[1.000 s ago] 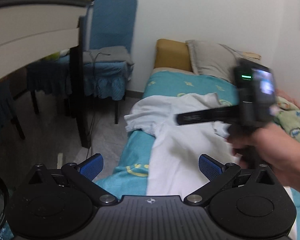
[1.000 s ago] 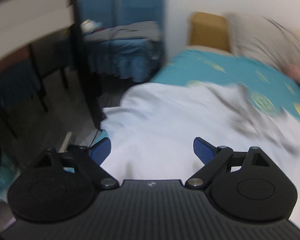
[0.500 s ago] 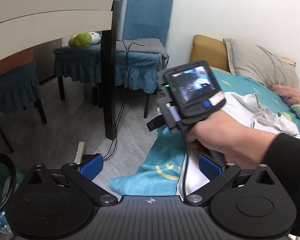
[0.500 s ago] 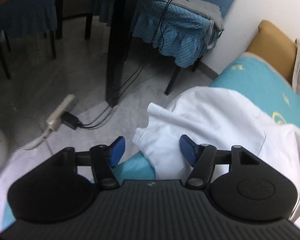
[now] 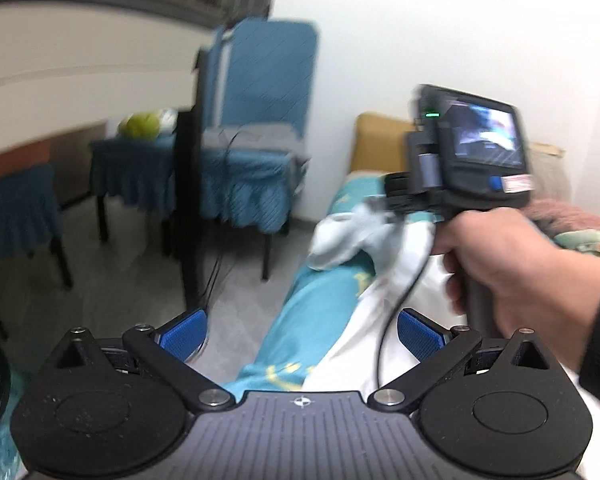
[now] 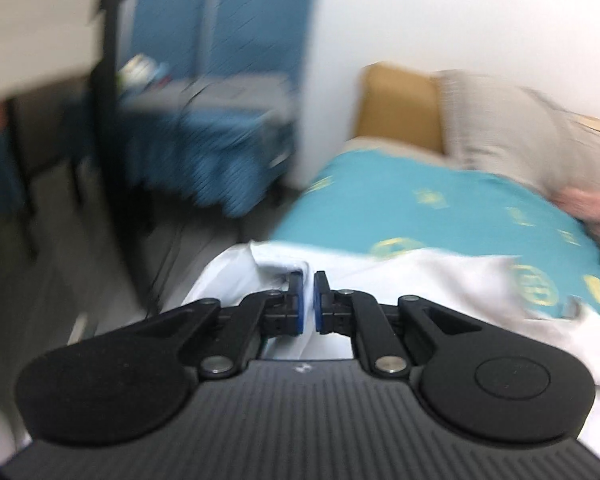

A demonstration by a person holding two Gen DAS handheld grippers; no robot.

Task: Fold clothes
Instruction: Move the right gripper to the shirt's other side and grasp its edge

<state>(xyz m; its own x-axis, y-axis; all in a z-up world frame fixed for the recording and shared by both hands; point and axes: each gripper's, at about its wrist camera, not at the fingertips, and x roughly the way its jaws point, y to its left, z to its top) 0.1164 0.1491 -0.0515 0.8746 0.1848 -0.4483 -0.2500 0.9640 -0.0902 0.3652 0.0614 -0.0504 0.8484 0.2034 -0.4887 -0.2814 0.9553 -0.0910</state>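
Left wrist view, nearest first: the left tongs [image 5: 302,334] stand spread wide with nothing between their blue pads, hanging over the edge of the bed [image 5: 300,336] where the teal sheet drops toward the grey floor. Just beyond them lies the white garment [image 5: 400,280], spread along the bed. Above it a hand [image 5: 512,264] grips the handle of the right tongs, whose small screen faces this camera; white cloth is bunched at their front end, lifted off the sheet.

From the right wrist view, the right tongs [image 6: 308,300] have just been closing and now pinch a fold of the white garment between their pads, at its edge near the side of the bed. Farther off, the sheet runs to a mustard cushion [image 6: 400,108] and a grey pillow [image 6: 512,128] against the white wall. To the left stands a blue chair [image 5: 256,128], blurred.
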